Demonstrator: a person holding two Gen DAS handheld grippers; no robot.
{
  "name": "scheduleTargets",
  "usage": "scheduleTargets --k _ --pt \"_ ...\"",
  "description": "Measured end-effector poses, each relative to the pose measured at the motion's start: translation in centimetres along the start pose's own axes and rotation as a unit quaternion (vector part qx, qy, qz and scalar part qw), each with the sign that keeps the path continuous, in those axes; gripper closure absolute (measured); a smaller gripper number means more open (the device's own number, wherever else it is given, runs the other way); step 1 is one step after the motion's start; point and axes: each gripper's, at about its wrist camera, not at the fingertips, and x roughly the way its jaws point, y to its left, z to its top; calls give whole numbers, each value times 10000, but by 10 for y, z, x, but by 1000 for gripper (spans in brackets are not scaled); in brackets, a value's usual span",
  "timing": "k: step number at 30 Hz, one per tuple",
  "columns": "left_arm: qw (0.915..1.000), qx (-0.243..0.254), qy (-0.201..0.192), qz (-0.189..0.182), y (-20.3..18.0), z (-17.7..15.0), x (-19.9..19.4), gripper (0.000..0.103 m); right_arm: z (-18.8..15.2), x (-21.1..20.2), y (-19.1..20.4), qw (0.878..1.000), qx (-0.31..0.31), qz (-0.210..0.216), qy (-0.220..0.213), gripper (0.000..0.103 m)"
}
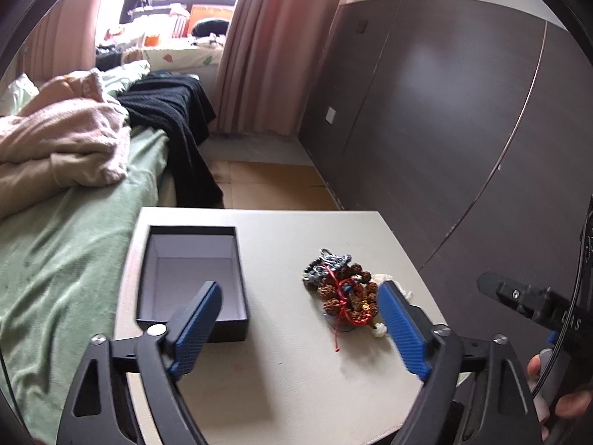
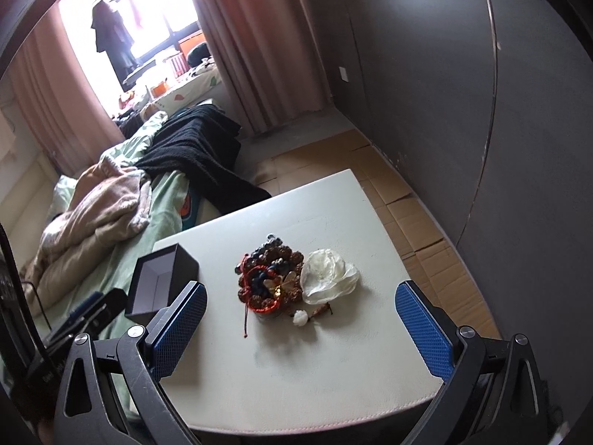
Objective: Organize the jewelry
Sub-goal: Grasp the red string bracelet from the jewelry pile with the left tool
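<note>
A bed (image 1: pixel 66 230) with a green sheet, a pink blanket (image 1: pixel 63 141) and a black knit throw (image 1: pixel 174 118) runs along the left side of the white tabletop (image 1: pixel 281 371). On the tabletop's left part sits an open black box (image 1: pixel 192 278) with a pale, bare interior. Well to its right lies the jewelry pile (image 2: pixel 268 280): brown bead strands tangled with red cord and dark blue-grey pieces, a cream fabric flower (image 2: pixel 328 276) touching its right edge, and a small white bud (image 2: pixel 300 318) just in front.

The left tongs (image 1: pixel 300 296) hover spread wide above the tabletop, holding nothing, one finger over the box and the other over the pile's right edge. The right tongs (image 2: pixel 302 302) are likewise spread and bare, flanking the pile. Pale lettering on the right tool's body is too blurred to read.
</note>
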Motion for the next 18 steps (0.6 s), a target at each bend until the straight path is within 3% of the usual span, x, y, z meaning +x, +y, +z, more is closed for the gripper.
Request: scheduleTargets --k 6,14,18 --pt "9995 -69 221 -202 -9 1 22 35 10 18 -25 9983 543 101 186 0" --pt "9976 -28 618 -310 -28 -2 59 64 12 47 -45 9913 1117 211 667 3" --pt "9968 184 742 -244 -40 -7 75 65 10 60 -55 9862 1363 244 904 5"
